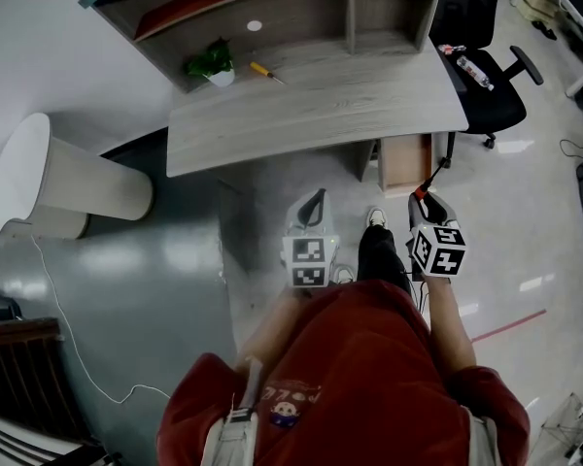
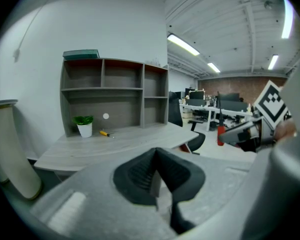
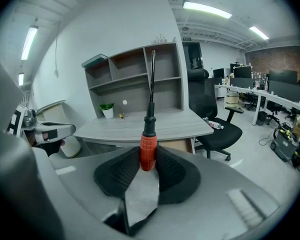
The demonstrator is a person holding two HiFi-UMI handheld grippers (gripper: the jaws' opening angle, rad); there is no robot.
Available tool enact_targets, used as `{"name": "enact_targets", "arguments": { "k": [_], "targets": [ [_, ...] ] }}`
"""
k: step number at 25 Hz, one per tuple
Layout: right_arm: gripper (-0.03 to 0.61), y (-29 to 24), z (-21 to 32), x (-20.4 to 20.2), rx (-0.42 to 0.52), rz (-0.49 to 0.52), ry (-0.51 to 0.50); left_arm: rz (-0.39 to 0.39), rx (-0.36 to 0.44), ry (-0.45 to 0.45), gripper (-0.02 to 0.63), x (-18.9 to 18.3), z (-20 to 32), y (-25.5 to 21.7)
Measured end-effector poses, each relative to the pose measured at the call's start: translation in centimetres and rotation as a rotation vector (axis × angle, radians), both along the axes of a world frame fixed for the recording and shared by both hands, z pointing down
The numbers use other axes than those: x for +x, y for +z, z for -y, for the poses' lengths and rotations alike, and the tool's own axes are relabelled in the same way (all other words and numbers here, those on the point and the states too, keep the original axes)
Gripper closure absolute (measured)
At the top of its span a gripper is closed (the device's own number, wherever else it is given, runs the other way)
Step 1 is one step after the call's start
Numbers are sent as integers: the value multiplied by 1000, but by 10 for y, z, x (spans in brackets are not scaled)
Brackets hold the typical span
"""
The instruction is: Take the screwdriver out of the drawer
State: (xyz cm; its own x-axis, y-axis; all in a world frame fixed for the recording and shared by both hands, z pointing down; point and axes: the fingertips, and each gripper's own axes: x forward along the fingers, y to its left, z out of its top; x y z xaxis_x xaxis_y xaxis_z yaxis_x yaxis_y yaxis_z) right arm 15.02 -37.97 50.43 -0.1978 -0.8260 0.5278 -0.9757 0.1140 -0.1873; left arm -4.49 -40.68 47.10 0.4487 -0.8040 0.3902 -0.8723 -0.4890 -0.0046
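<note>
A grey wood-grain counter (image 1: 311,115) carries a grey open shelf unit (image 1: 272,8), a small green plant in a white pot (image 1: 212,64) and a small yellow-handled tool (image 1: 264,70). A black office chair (image 1: 486,85) stands at the right. A light wooden drawer (image 1: 405,161) shows under the counter's near edge. The screwdriver with ribbed red handle and thin black shaft (image 3: 148,149) is outside the drawer. The right gripper (image 3: 148,166) is clamped on its handle, and the shaft points up. The left gripper (image 2: 157,176) has its jaws together.

Right gripper (image 1: 423,202) holding red-handled screwdriver (image 1: 429,183) just outside open drawer (image 1: 405,161) under desk (image 1: 311,115) right end. Left gripper (image 1: 313,202) hovering beside. Potted plant (image 1: 212,63), yellow screwdriver (image 1: 264,71) sitting near desk's back-left corner.
</note>
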Motion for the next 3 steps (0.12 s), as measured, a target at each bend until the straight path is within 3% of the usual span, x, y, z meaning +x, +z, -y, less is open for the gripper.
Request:
{"name": "enact_targets", "arguments": {
  "k": [3],
  "targets": [
    [479, 2, 1, 1, -6, -4, 1, -6, -3, 4, 612, 2, 3, 1]
  ]
}}
